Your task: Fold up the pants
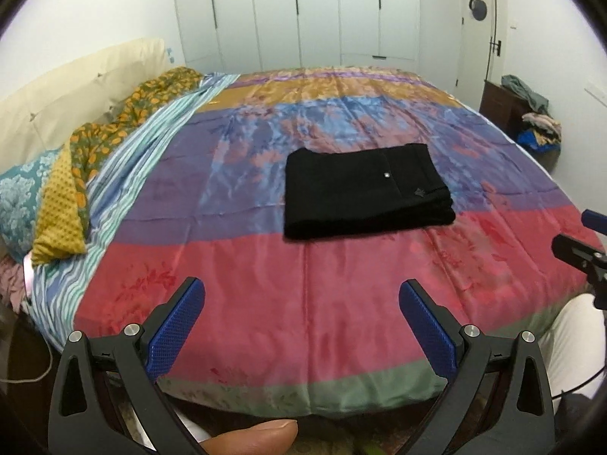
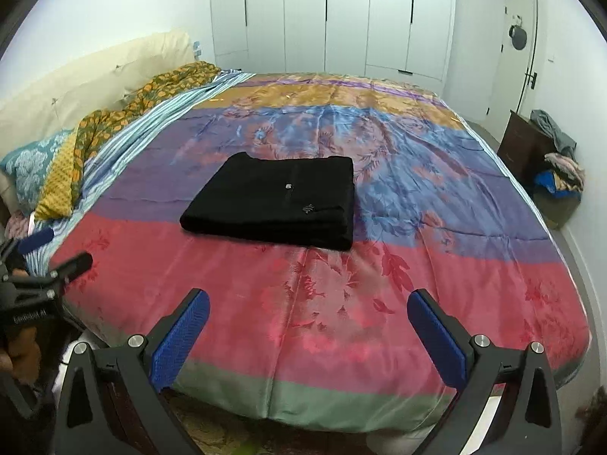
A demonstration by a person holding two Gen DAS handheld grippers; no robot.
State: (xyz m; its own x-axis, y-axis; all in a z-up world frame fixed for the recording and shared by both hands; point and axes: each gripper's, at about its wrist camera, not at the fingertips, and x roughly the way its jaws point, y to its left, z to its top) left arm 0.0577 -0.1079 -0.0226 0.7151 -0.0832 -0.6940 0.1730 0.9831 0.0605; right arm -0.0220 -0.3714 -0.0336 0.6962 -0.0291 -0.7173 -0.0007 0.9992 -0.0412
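Observation:
Black pants (image 1: 364, 189) lie folded into a flat rectangle in the middle of the bed, also seen in the right wrist view as a black bundle (image 2: 273, 204) with a small button on top. My left gripper (image 1: 301, 295) hangs open over the near red band of the quilt, well short of the pants, nothing between its blue pads (image 1: 178, 326). My right gripper (image 2: 309, 305) is likewise open and empty above the near edge. The right gripper's tips (image 1: 580, 242) show at the right edge of the left view, and the left gripper (image 2: 49, 254) at the left of the right view.
A striped multicoloured quilt (image 1: 265, 303) covers the bed. Pillows and a patterned blanket (image 1: 76, 174) lie along the left by a cream headboard. White wardrobes (image 2: 326, 19) stand behind the bed. A dark cabinet with piled clothes (image 2: 550, 159) sits at the right by a door.

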